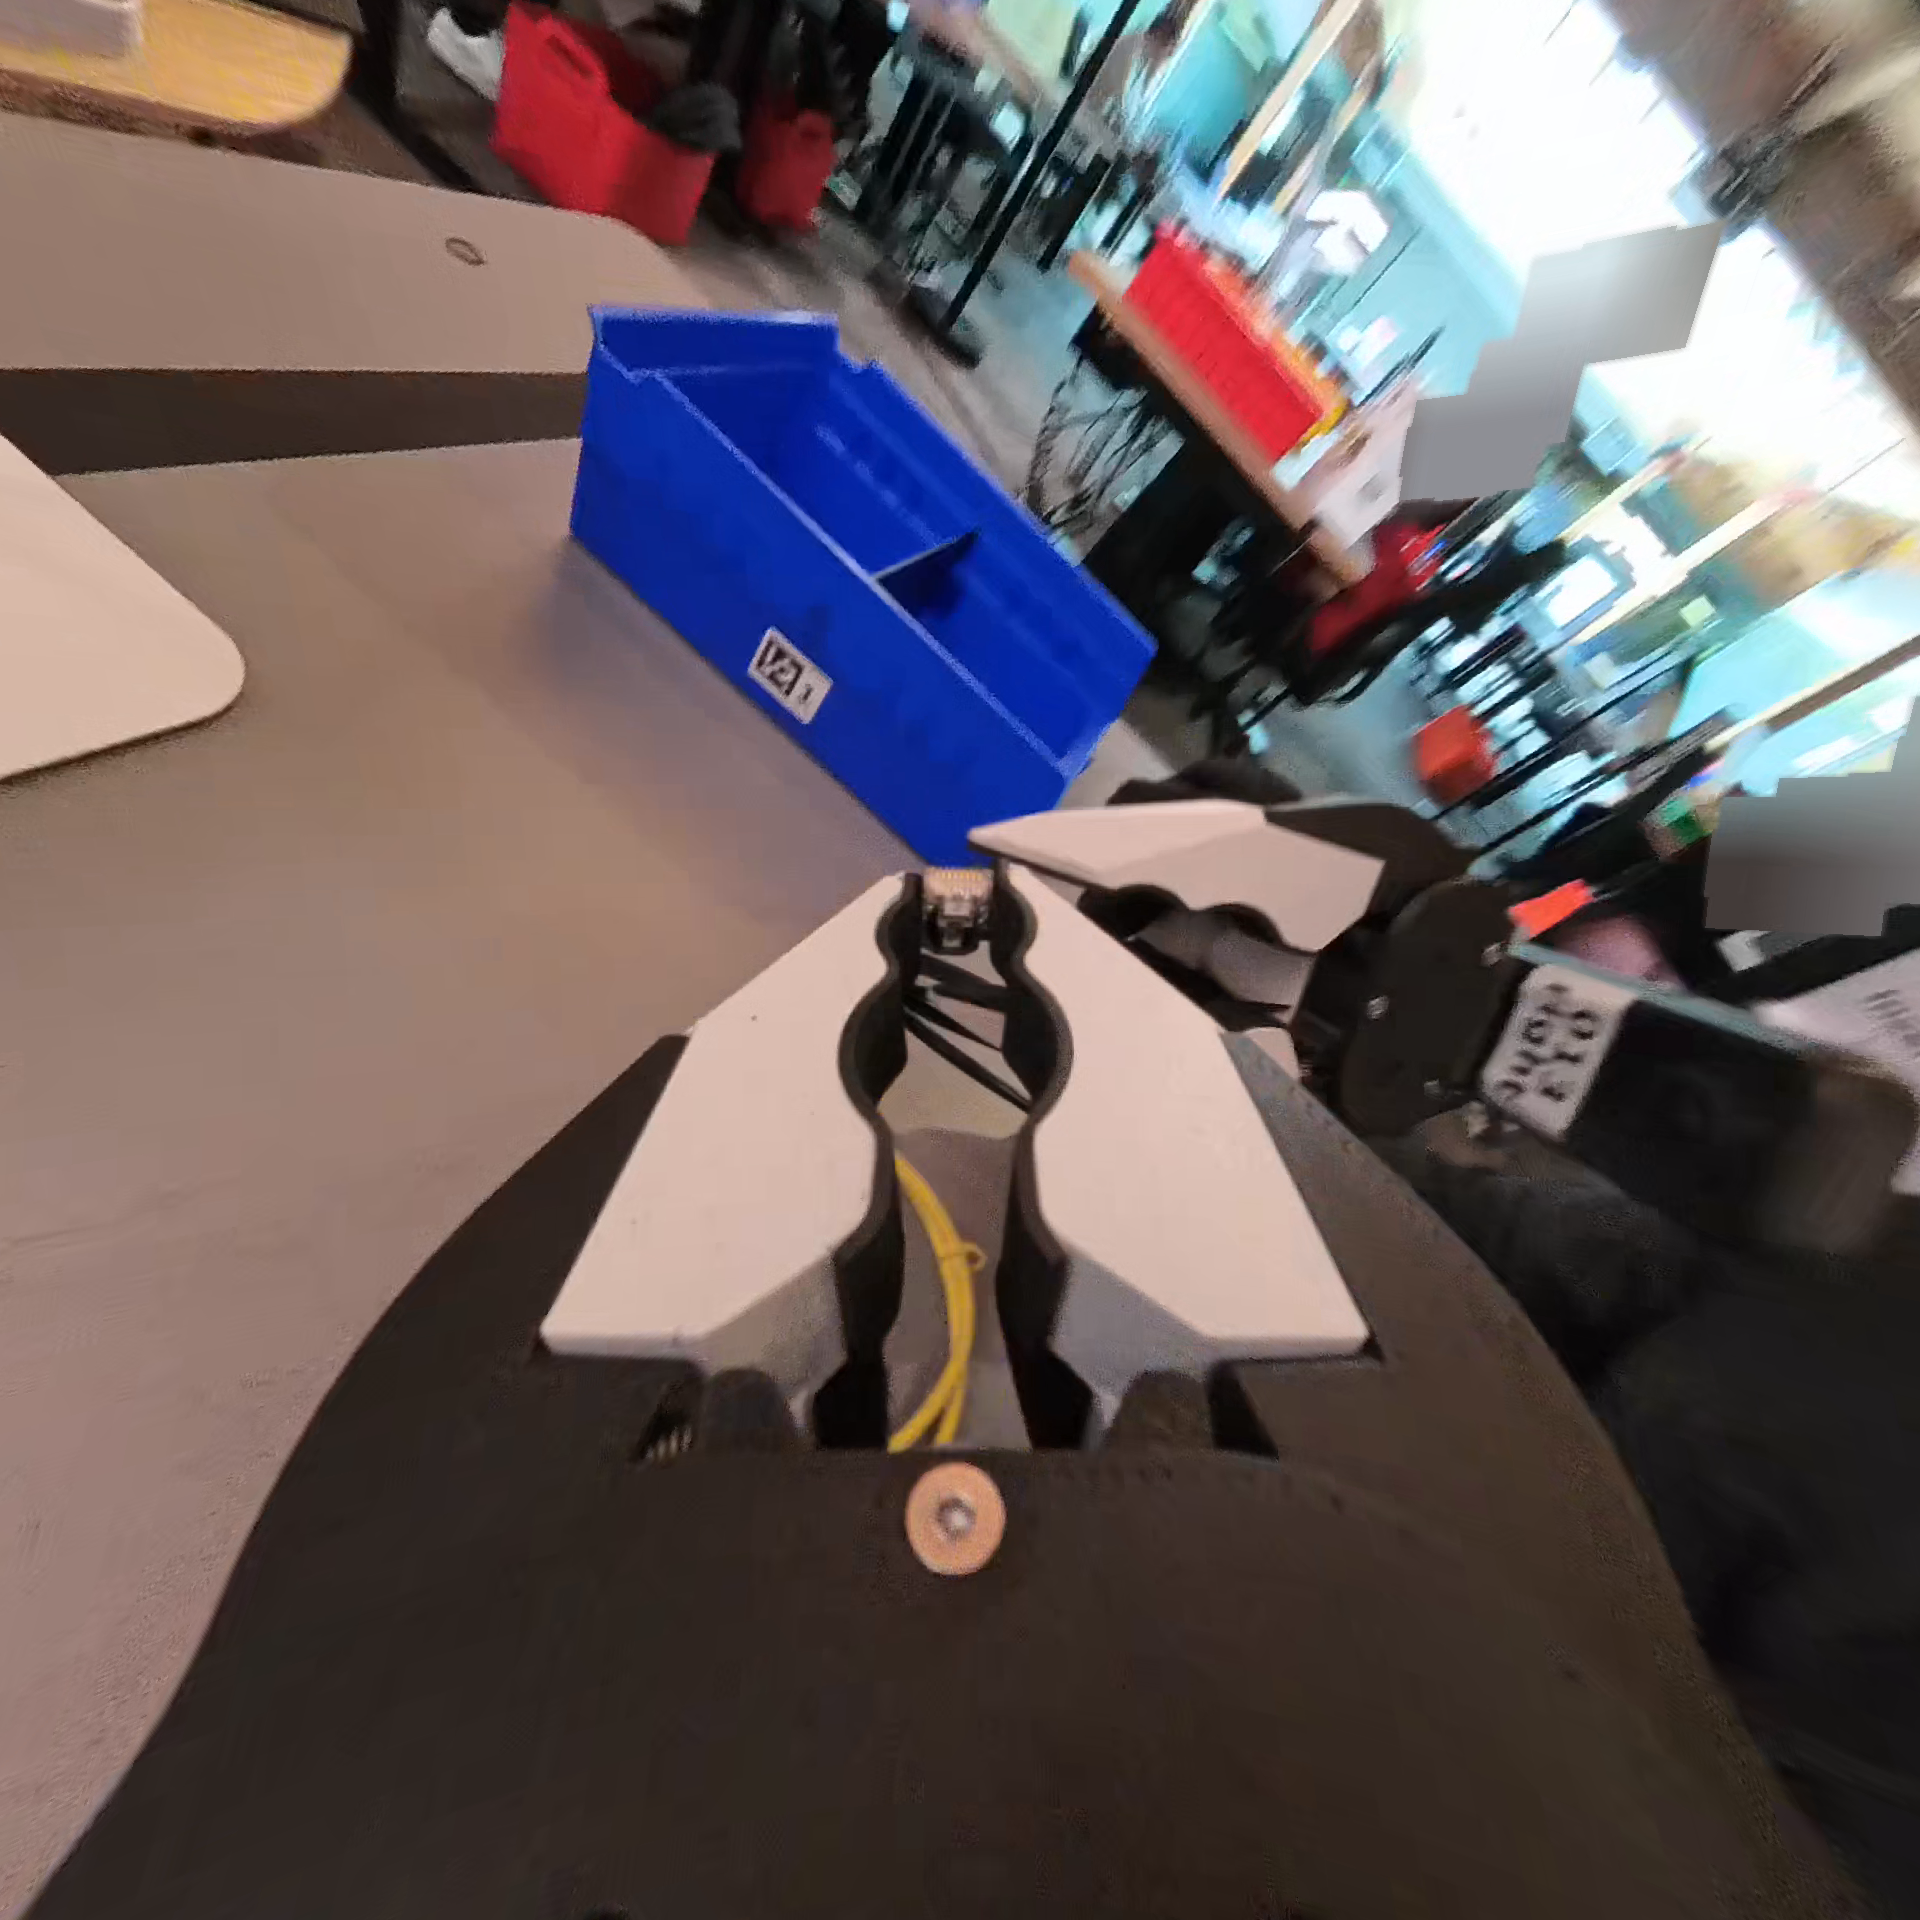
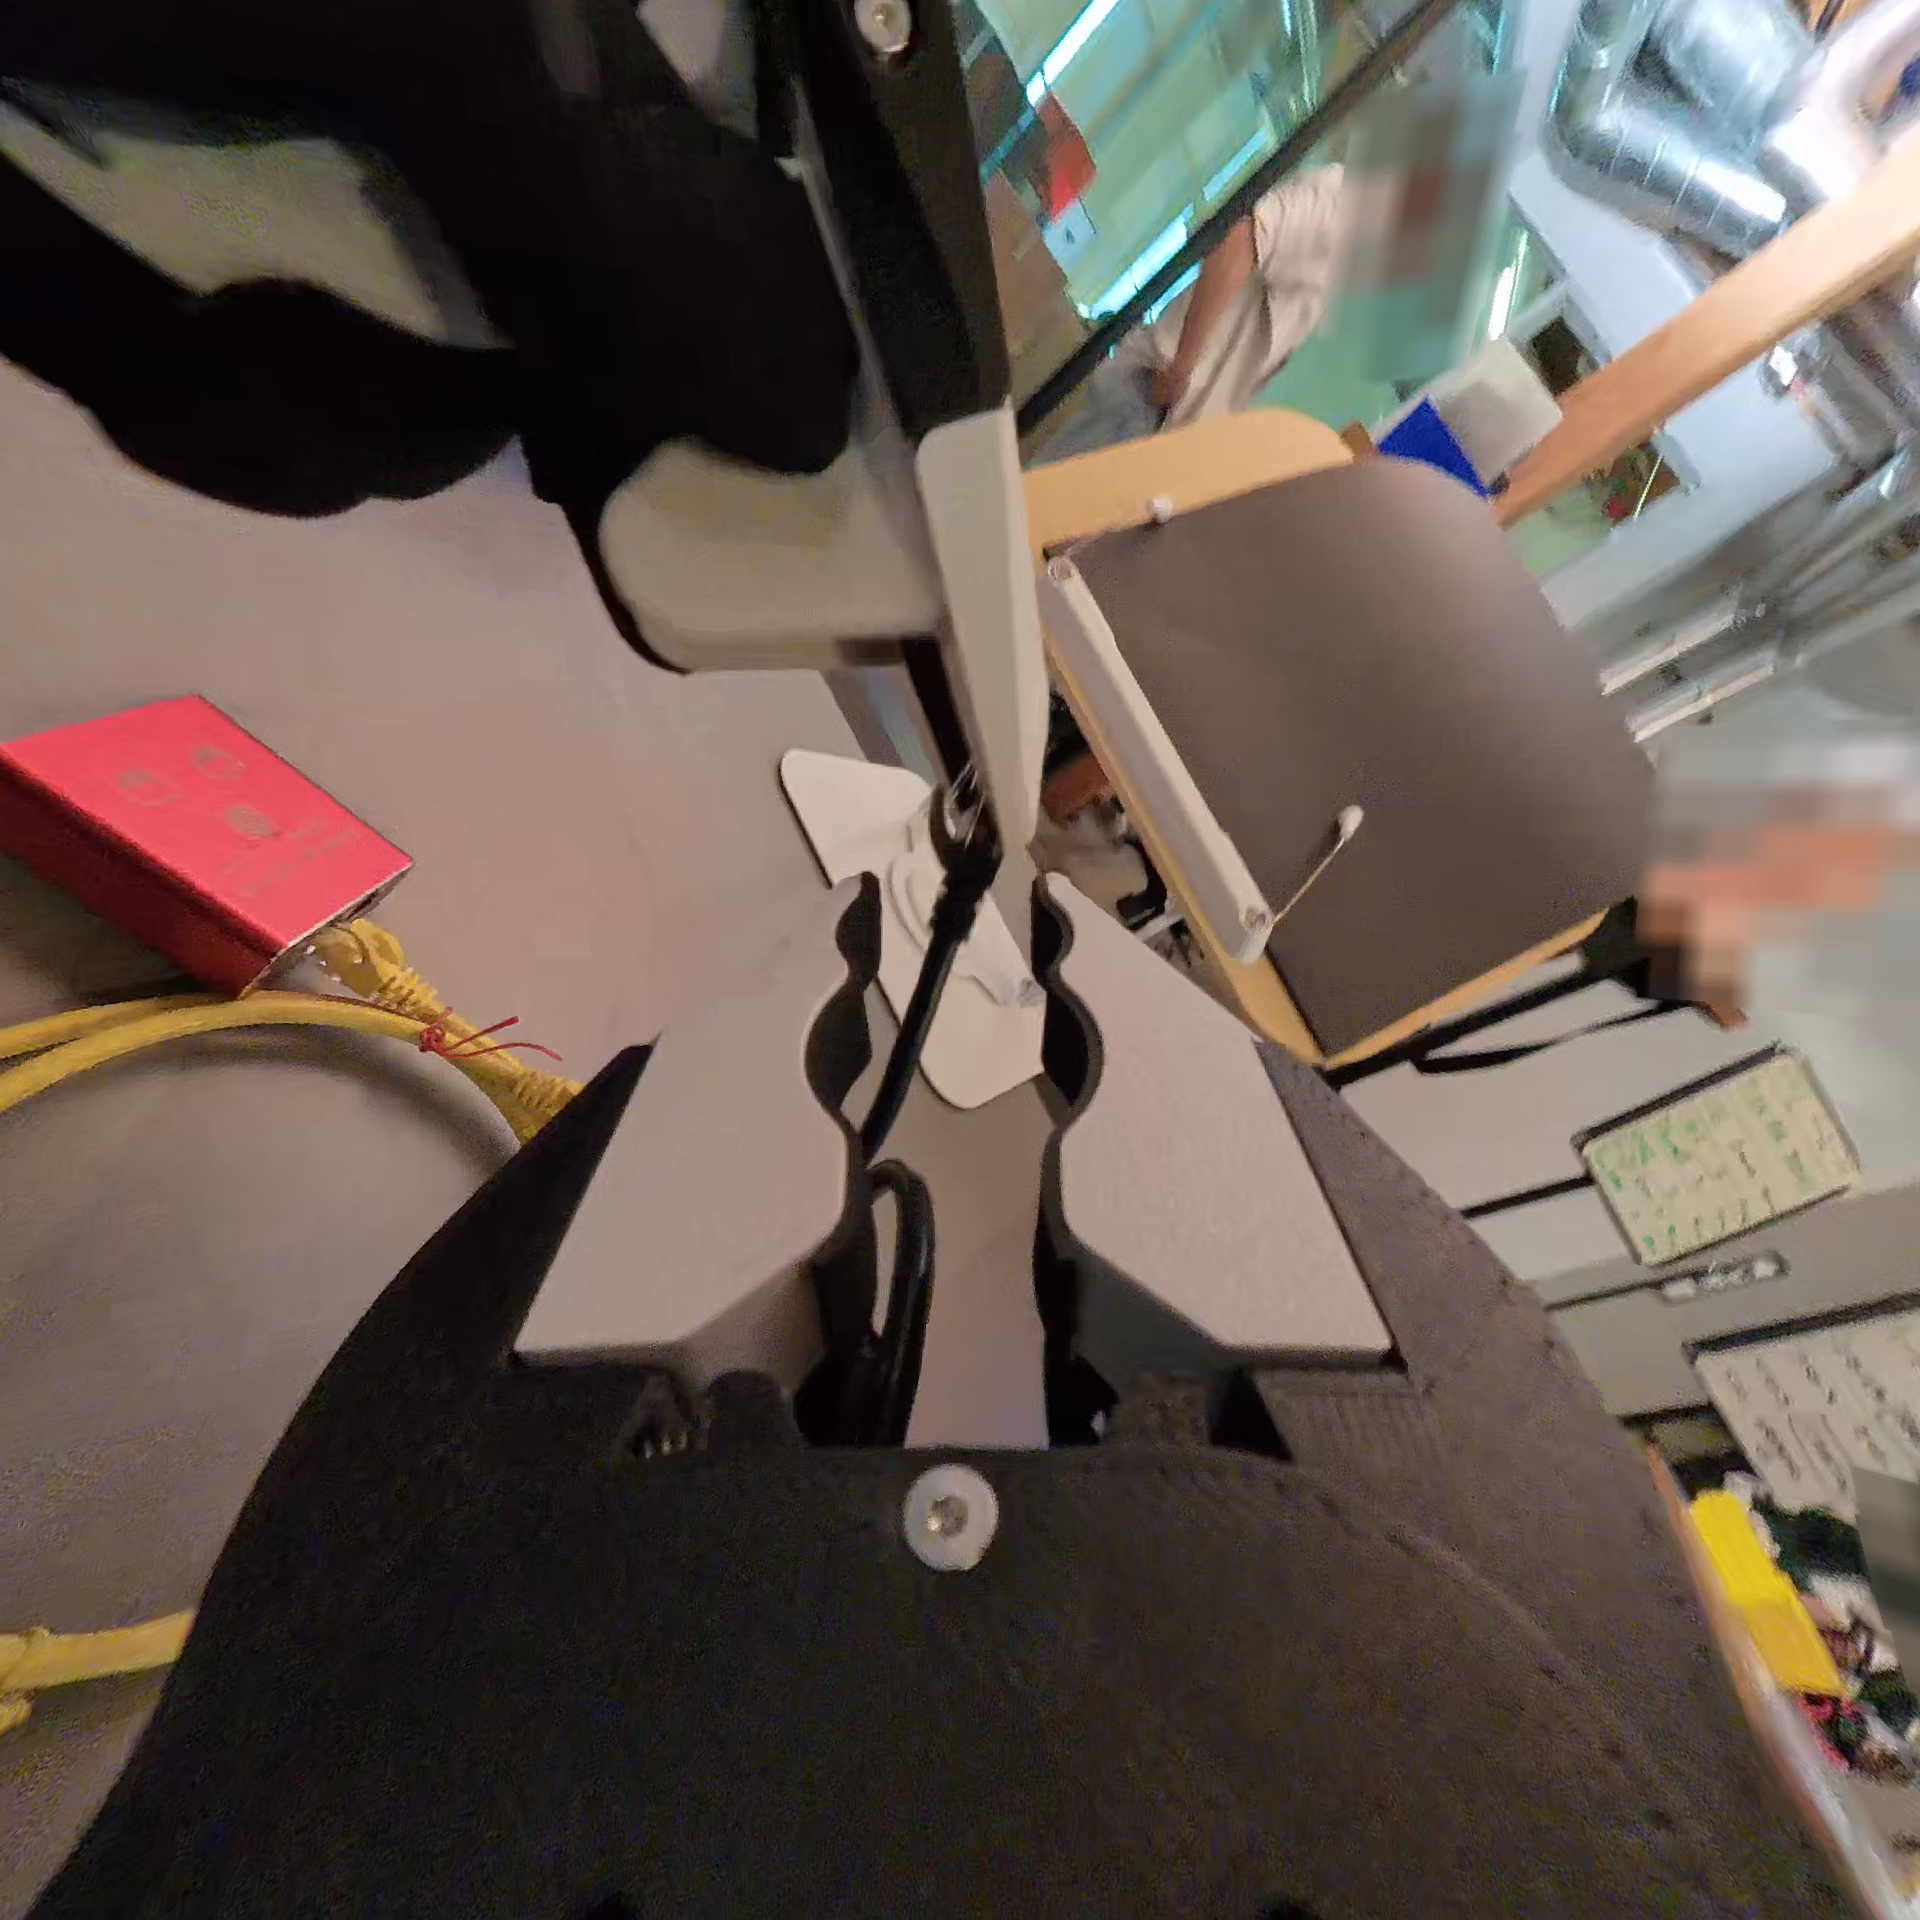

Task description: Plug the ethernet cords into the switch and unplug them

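My left gripper (image 1: 958, 904) is shut on the clear plug (image 1: 956, 906) of a black ethernet cord (image 2: 925, 1018) and holds it above the grey table. My right gripper (image 2: 956, 904) is open; the black cord runs down between its fingers, and its tips sit just under the plug. In the right wrist view the left gripper (image 2: 971, 810) comes in from above. In the left wrist view the right gripper (image 1: 1029, 868) comes in from the right. The red switch (image 2: 197, 831) lies at the left with yellow cords (image 2: 260, 1013) plugged into it.
A blue bin (image 1: 852, 582) stands on the table (image 1: 364, 935) beyond the grippers. A white pad (image 1: 94, 634) lies at the left. A loose yellow cord end (image 2: 62, 1662) lies near the bottom left. A chair (image 2: 1351, 727) stands past the table edge. Left and right tips are no more than a few centimetres apart.
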### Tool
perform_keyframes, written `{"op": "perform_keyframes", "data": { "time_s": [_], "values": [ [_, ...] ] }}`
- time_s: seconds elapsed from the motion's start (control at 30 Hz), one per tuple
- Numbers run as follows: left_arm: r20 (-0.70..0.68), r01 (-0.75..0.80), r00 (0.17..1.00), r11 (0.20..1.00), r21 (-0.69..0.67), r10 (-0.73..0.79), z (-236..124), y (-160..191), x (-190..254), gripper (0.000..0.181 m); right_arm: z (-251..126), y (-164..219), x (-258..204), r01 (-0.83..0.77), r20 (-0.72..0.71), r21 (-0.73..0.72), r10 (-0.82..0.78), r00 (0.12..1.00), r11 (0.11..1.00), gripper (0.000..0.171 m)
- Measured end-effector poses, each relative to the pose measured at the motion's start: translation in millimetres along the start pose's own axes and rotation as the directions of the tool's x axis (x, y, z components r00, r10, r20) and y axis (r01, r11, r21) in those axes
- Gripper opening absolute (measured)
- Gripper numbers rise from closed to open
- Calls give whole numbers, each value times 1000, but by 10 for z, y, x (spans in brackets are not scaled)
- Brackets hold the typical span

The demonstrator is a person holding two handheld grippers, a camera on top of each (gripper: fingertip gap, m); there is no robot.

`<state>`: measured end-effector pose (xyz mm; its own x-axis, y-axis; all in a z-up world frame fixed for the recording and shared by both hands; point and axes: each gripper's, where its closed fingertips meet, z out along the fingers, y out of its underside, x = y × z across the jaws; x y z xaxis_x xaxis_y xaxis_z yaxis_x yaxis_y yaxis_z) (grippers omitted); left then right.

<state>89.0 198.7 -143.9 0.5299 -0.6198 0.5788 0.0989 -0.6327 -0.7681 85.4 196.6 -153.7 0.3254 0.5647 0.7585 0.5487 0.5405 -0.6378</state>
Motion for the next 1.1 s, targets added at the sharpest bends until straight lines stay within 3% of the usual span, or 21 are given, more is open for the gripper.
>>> {"op": "perform_keyframes", "data": {
  "time_s": [0.17,0.27,0.4,0.5,0.6,0.7,0.8,1.0,1.1],
  "values": [
    [-125,113,986,994,6,-111,-102,26,62,10,27,-8,-36,2,28,13,-2,1000,1000,22],
    [-190,194,963,981,5,-189,-101,92,56,12,50,34,-96,15,59,-4,-14,998,1000,8],
    [-280,262,927,965,6,-250,-92,171,53,16,30,100,-217,-182,254,-38,186,949,983,4],
    [-225,105,970,993,57,-90,-144,173,68,25,-40,88,-365,-396,498,-105,393,773,912,4],
    [-42,-243,969,970,29,244,-224,211,81,32,-176,96,-475,-506,689,-256,523,502,824,4],
    [32,-559,822,816,-148,569,-201,382,194,41,-323,90,-522,-496,797,-360,537,277,790,5],
    [32,-730,632,608,-311,774,-182,520,211,49,-499,129,-634,-391,855,-443,512,87,806,5],
    [-151,-863,275,174,-474,950,-97,791,282,49,-715,202,-947,-158,869,-492,472,-145,856,5],
    [-276,-866,216,53,-498,936,-63,1005,286,44,-814,217,-1064,-73,863,-477,452,-225,876,5]
  ]
}}
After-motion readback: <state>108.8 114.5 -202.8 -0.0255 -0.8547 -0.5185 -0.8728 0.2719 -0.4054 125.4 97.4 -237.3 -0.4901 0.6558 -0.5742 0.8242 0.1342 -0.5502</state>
